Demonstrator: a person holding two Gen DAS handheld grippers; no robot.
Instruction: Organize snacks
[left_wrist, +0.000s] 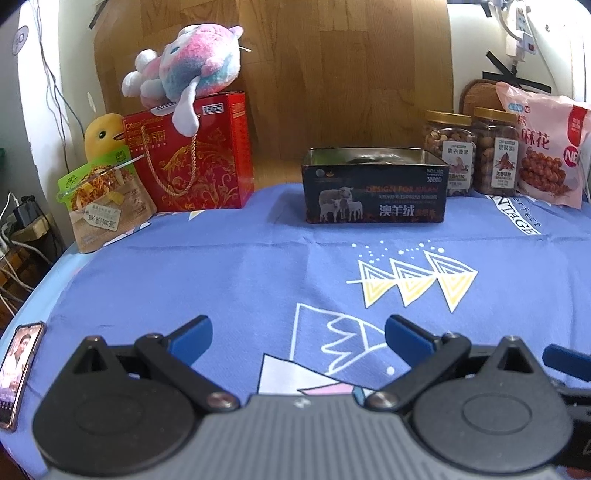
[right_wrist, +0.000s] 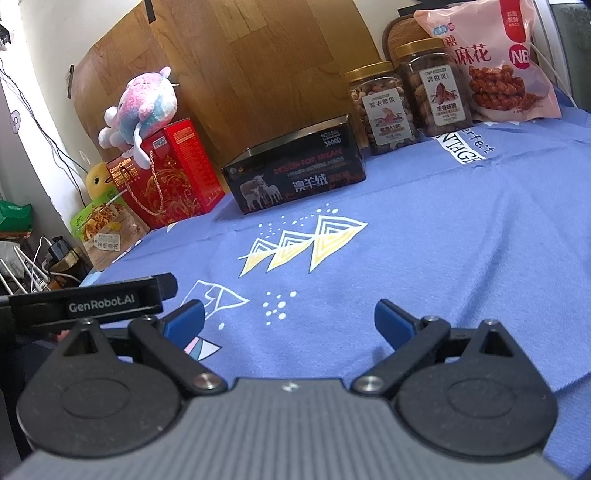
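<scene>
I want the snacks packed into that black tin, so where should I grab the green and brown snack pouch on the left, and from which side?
Take the snack pouch by its flat top seal, coming from the front with the left gripper, which is open and nearer. It leans upright against the red gift box, so its top edge is thin, free and probably easiest to pinch.

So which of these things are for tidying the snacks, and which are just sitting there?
For the job: black tin, two nut jars, pink snack bag, green snack pouch, red gift box.

Just lying about: pink plush toy, yellow plush toy, phone.
</scene>
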